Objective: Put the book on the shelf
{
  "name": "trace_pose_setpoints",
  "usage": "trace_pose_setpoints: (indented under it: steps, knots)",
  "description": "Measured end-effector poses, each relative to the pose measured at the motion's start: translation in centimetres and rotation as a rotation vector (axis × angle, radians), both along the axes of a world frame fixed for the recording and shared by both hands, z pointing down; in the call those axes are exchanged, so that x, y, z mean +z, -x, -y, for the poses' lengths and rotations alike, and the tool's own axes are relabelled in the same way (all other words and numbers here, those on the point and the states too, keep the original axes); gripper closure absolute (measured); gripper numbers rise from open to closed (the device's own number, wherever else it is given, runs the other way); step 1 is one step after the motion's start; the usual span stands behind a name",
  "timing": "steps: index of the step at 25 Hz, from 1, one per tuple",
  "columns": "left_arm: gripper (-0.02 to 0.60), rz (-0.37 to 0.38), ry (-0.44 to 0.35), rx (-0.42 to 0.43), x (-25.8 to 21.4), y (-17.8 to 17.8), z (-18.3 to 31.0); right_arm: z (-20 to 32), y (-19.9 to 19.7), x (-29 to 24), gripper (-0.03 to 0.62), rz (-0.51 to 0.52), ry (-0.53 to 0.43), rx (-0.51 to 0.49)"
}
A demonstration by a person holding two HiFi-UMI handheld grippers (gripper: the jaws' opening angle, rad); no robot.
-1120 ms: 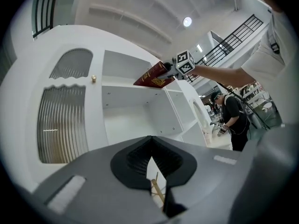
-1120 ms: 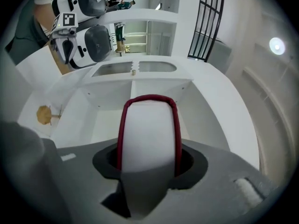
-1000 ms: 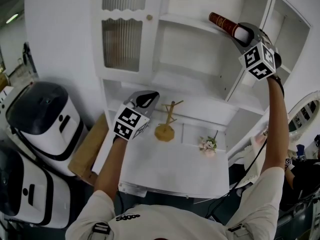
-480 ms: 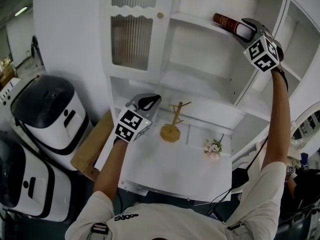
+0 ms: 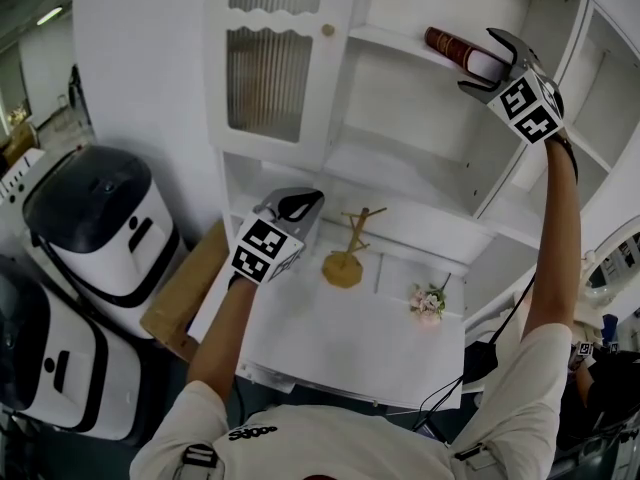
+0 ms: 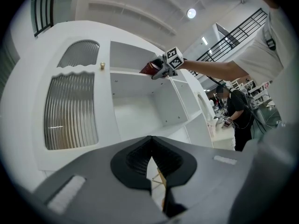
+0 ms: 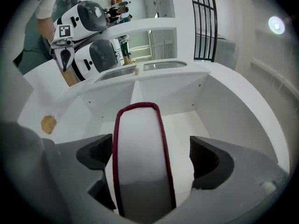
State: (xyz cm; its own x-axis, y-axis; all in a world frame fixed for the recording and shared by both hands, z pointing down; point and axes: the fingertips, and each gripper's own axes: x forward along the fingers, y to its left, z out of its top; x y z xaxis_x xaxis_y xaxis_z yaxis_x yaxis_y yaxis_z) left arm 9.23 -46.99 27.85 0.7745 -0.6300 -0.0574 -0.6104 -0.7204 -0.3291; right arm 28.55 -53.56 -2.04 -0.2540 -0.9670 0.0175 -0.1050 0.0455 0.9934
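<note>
The left gripper [image 5: 295, 204] hovers closest, over the front left part of the white counter [image 5: 340, 343], its marker cube turned toward the head camera. In the left gripper view its jaws [image 6: 152, 158] are closed on each other with nothing between them, and they point up at the cabinet.

Near the back edge of the counter, about midway along it, stands a small wooden branch-shaped stand [image 5: 346, 254] on a round base. A little bunch of pink and white flowers [image 5: 428, 302] lies toward the back right corner. Off the counter's left edge a flat piece of cardboard [image 5: 185, 293] leans beside two black-and-white machines [image 5: 95, 218].

Above the counter, the cabinet's ribbed glass door [image 5: 270, 80] with its small knob [image 5: 327, 30] is closed on the left side.

Farthest up, the right arm reaches to the upper shelf [image 5: 395, 40]. The dark red book [image 5: 448, 46] rests on that shelf at its right end by the front edge, its white page side [image 7: 140, 157] facing the right gripper [image 5: 482, 60]. The jaws of the right gripper [image 7: 152, 154] are opening and stand wide, one on each side of the book. The right-hand pad [image 7: 205, 157] is well clear of the cover. The left-hand pad [image 7: 100, 149] sits just beside it, possibly brushing it, though the view is too tight there to be sure.
</note>
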Motion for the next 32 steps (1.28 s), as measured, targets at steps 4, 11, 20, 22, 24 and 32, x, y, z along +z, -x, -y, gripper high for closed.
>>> trace_pose_setpoints:
  steps: [4, 11, 20, 22, 24, 32]
  knots:
    - [0.563, 0.006, 0.005, 0.002, 0.2, -0.3, 0.2, 1.6, 0.1, 0.6, 0.058, -0.064, -0.001, 0.050]
    - [0.563, 0.018, 0.026, -0.014, 1.2, 0.6, 0.5, 4.3, -0.7, 0.7, 0.029, -0.094, -0.066, 0.128]
    - [0.563, 0.017, 0.027, -0.004, 1.0, 0.6, -0.3, 2.3, 0.1, 0.1, 0.003, 0.107, -0.069, 0.021]
    - [0.563, 0.017, 0.025, 0.005, 0.8, 0.4, -0.6, 1.0, 0.0, 0.1, 0.003, 0.156, -0.079, -0.006]
    - [0.563, 0.020, 0.025, 0.020, 0.8, -0.1, -1.0, -0.4, -0.4, 0.6, 0.003, 0.208, -0.080, -0.026]
    - [0.563, 0.032, 0.023, 0.091, 0.7, -3.2, -2.6, -6.9, -3.2, 2.6, 0.006, 0.391, -0.181, -0.048]
